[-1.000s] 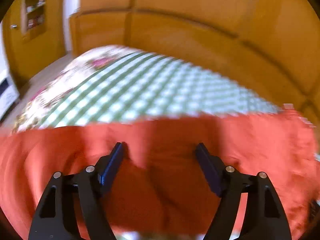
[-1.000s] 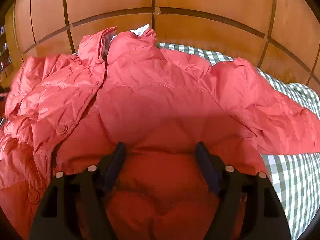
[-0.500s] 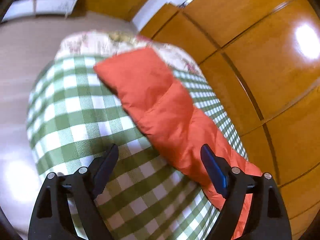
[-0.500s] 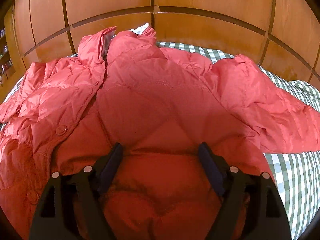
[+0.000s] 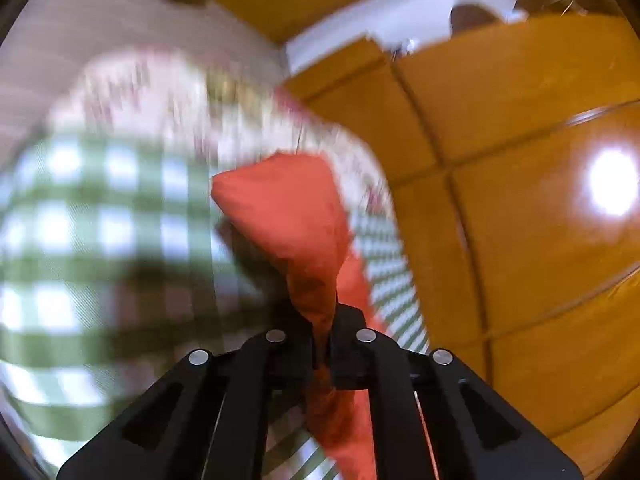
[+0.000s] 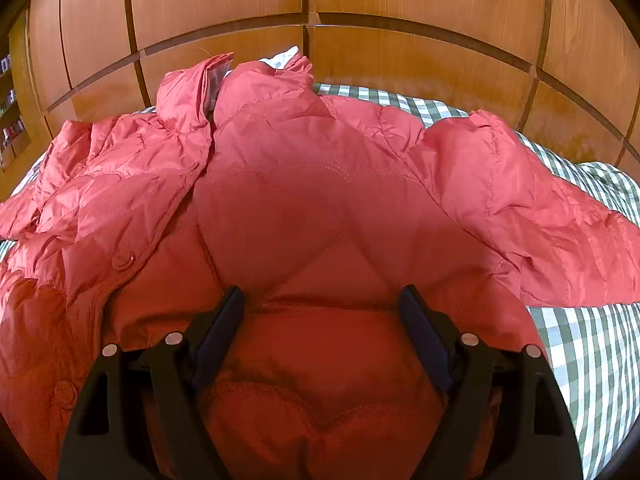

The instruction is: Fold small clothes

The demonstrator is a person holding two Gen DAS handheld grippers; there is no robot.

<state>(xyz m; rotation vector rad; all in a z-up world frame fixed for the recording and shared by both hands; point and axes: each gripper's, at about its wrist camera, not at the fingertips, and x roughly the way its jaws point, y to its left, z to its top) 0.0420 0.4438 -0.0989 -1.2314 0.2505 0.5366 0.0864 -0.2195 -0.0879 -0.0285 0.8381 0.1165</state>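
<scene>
A small red puffer jacket [image 6: 304, 208] lies spread on a green-and-white checked bedcover [image 6: 592, 360], collar toward the wooden wall, one sleeve [image 6: 552, 216] stretched out right. My right gripper [image 6: 320, 320] is open, its jaws wide apart, resting over the jacket's lower body. In the left wrist view my left gripper [image 5: 322, 332] is shut on the jacket's other sleeve [image 5: 292, 216], which rises from the jaws and hangs lifted over the checked cover [image 5: 80, 240]. The view is blurred.
Wooden wardrobe panels [image 6: 400, 32] stand right behind the bed. A floral bedspread [image 5: 160, 92] covers the bed's far end, with bare floor [image 5: 80, 32] beyond. A shelf niche [image 6: 10, 120] sits at far left.
My left gripper swung from the jacket's body out to the sleeve, closed on it and lifted it. My right gripper stayed open over the jacket, barely moving.
</scene>
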